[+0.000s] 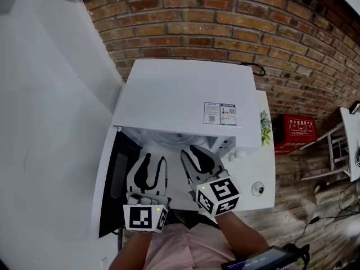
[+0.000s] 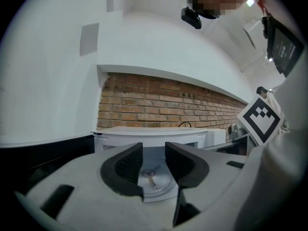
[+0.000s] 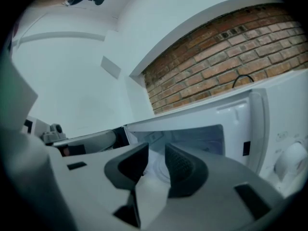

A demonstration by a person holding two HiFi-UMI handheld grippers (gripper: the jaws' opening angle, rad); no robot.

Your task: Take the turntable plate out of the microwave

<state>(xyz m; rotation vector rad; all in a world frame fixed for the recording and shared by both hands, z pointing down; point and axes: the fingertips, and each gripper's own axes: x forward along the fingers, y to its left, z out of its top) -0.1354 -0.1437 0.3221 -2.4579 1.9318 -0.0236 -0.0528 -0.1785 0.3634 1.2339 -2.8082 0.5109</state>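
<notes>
**A:** Since the door of the microwave is swung wide to its left, why do both tools wait at its mouth?

**B:** They're lined up on the turntable plate, which lies flat on the microwave's floor, not yet lifted. The left gripper and right gripper point almost level into the opening, side by side.

**A:** Holding anything?

**B:** No. Each has its jaws partly apart with a narrow gap, and nothing is pinched. The plate shows beyond the gap, untouched.

**A:** Why two?

**B:** I judge that a wide glass disc would tip in a single grip.
</notes>
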